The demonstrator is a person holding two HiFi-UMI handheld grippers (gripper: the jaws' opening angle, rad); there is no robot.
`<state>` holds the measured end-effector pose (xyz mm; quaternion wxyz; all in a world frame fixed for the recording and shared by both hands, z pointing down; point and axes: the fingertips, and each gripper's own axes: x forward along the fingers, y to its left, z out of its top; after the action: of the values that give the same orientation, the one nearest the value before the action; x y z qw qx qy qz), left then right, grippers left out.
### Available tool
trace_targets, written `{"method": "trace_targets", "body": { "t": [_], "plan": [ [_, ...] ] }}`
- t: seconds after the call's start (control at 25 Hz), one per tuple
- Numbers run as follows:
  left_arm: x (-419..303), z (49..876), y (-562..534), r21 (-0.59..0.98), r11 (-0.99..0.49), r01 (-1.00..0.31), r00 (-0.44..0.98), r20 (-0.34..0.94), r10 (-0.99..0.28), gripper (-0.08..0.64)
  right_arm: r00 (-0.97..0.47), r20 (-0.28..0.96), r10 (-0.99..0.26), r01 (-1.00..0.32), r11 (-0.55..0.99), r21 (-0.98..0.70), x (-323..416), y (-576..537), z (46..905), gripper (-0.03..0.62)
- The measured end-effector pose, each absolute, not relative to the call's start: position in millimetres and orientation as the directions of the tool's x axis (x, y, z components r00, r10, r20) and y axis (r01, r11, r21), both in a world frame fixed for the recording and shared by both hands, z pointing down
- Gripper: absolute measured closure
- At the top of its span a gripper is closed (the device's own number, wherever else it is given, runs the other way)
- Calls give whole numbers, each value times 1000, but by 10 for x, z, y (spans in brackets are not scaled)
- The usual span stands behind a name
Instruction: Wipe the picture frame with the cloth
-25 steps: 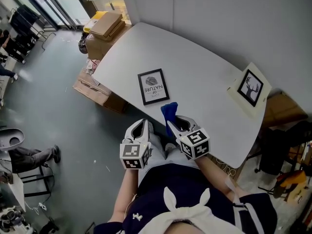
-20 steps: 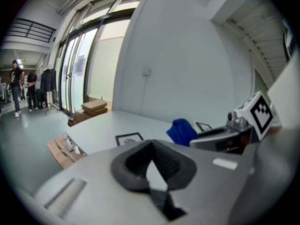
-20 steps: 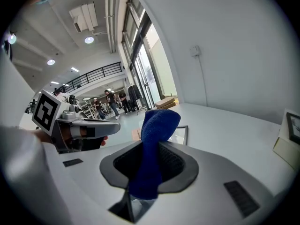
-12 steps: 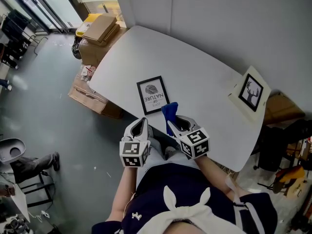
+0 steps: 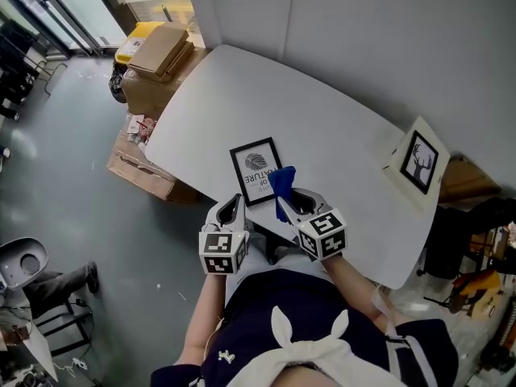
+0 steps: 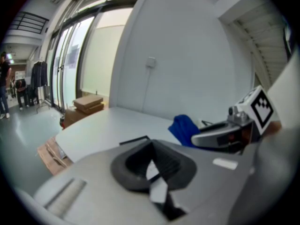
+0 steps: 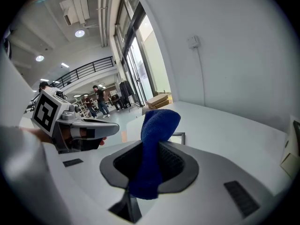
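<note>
Contact between cloth and frame cannot be confirmed: in the head view the blue cloth (image 5: 281, 185) overlaps the near corner of the black picture frame (image 5: 258, 170), but whether it touches is not readable. The right gripper (image 5: 292, 202) is clamped on the cloth, which stands up out of its jaws in a loose fold. The left gripper (image 5: 233, 206) has its jaws drawn together with nothing between them. Both are held at the near edge of the white table (image 5: 322, 119). The frame lies flat and unrestrained on the table, close to that edge. A second frame showing a deer (image 5: 418, 162) sits well apart at the right end. Probable faults: a stroke pulled toward the operator could slide the frame off the edge, since nothing braces it. If the fold collapses under pressure, the hard jaw tips could strike the front face. The left gripper could steady the frame.
</note>
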<state>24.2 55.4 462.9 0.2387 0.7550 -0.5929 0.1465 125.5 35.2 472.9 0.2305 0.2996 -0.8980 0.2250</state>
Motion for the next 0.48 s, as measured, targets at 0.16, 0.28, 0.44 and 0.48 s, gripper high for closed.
{"method": "trace_targets", "body": {
  "t": [0.16, 0.28, 0.44, 0.48],
  "plan": [
    [161, 4682, 392, 192, -209, -959, 280, 512, -812, 557, -696, 560, -450, -663, 702, -260, 1177, 199, 4761, 509],
    [90, 4751, 285, 199, -221, -955, 294, 523, -800, 557, -682, 570, -458, -677, 689, -258, 1120, 103, 4805, 509],
    [25, 4860, 173, 204, -243, -948, 316, 543, -778, 557, -664, 583, -468, -696, 673, -252, 1049, -7, 4857, 508],
    [19, 4885, 146, 207, -249, -946, 323, 547, -772, 557, -657, 586, -474, -702, 668, -247, 1040, -37, 4868, 508]
  ]
}}
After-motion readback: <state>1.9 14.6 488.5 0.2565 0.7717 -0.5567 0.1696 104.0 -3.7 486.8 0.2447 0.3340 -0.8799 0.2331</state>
